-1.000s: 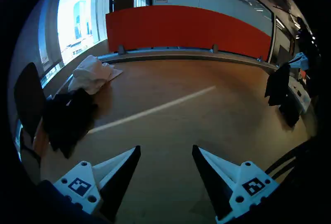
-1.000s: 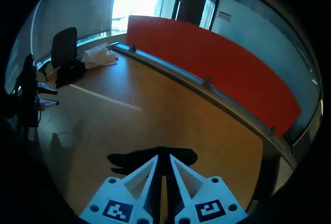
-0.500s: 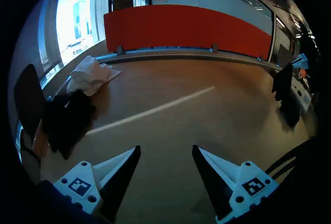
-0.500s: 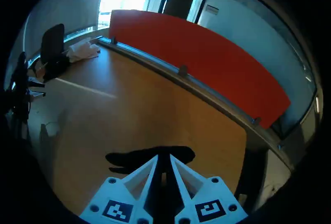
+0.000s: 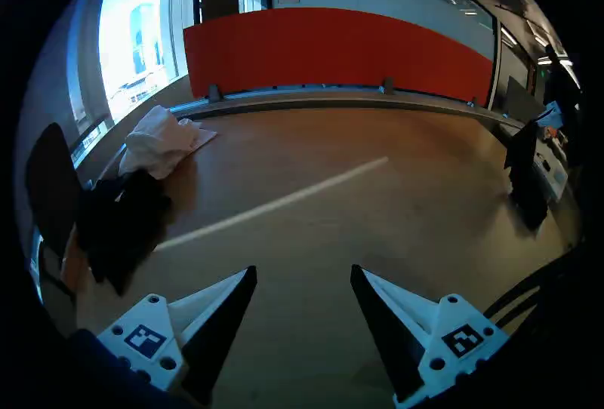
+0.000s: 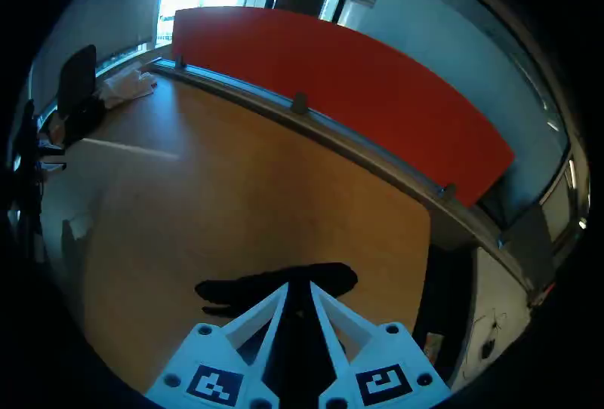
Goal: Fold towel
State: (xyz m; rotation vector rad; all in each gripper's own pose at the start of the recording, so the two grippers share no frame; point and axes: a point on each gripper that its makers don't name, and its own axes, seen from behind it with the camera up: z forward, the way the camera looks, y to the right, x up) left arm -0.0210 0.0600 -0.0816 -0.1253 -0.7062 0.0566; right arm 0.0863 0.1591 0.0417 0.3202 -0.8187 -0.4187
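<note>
Right gripper (image 6: pixel 298 288), clamped on black cloth (image 6: pixel 234 292), swung along red partition panel (image 6: pixel 340 84); left gripper (image 5: pixel 302 269) apart, idle. Fold not started.

Dim, window (image 5: pixel 136 39) glare, fisheye-warped edges

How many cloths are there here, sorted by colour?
White towel: 1
Black: 2, the black heap beside it and the black cloth in the right claw
Total: 3
</note>
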